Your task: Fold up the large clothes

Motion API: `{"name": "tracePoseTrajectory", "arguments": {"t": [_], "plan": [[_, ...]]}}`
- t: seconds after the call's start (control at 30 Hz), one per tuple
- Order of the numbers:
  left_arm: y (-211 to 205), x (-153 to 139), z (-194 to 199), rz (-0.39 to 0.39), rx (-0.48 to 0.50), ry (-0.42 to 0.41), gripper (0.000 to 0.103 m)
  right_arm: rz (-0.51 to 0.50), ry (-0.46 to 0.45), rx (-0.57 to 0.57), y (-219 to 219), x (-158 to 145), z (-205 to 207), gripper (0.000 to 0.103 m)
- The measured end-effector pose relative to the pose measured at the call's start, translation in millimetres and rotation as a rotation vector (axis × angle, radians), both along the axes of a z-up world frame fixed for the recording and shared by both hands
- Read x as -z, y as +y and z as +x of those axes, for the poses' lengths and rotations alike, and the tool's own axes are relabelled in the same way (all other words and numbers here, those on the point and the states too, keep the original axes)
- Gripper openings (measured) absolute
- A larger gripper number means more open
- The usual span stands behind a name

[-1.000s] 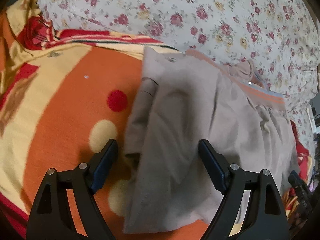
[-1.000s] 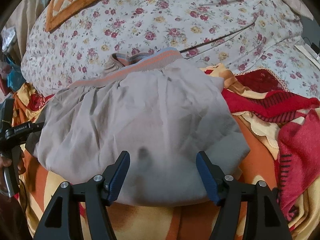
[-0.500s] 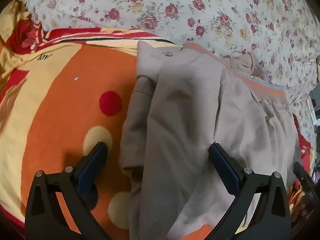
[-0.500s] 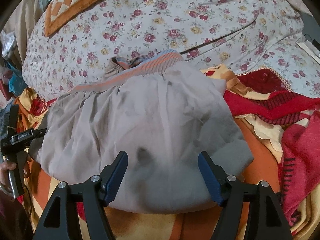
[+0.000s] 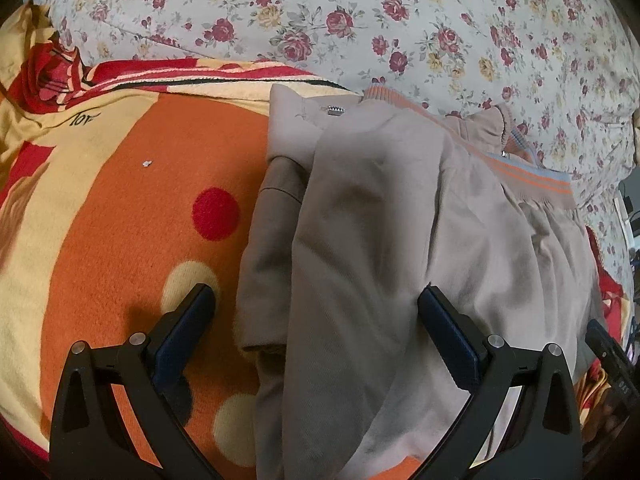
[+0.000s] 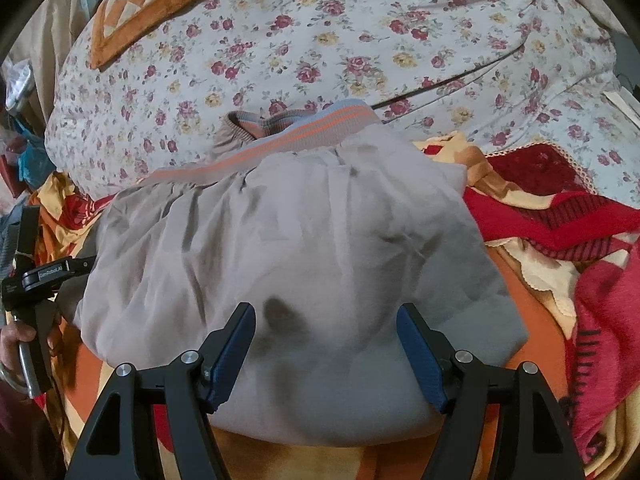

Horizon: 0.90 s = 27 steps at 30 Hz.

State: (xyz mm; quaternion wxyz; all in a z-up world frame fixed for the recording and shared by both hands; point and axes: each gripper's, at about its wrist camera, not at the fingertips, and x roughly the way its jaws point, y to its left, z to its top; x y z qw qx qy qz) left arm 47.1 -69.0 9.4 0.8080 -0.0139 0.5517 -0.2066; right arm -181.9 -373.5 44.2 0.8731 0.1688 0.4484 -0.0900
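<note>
A grey-beige jacket (image 5: 384, 240) with an orange-striped ribbed hem (image 5: 532, 178) lies folded on the bed; it also shows in the right wrist view (image 6: 288, 248). My left gripper (image 5: 316, 300) is open and empty, its jaws set wide over the jacket's left folded edge. My right gripper (image 6: 326, 324) is open and empty, just above the jacket's near edge. The left gripper's body (image 6: 36, 276) and the hand holding it show at the left of the right wrist view.
An orange, yellow and red blanket (image 5: 120, 208) lies under the jacket. A floral quilt (image 6: 320, 48) covers the bed behind. An orange checked cushion (image 6: 152, 0) sits at the far left. A red blanket fold (image 6: 560, 216) lies right of the jacket.
My left gripper's jaws have spread wider and it has moved closer over the jacket's left edge. My right gripper has barely moved.
</note>
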Motion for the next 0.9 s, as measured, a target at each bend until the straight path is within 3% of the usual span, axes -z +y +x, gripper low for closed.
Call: {"name": "tracePoseTrajectory", "arguments": {"t": [0.9], "plan": [[-1, 2, 0, 0.010, -0.002, 0.009, 0.102, -0.043, 0.000, 0.020, -14, 2, 0, 0.070]]}}
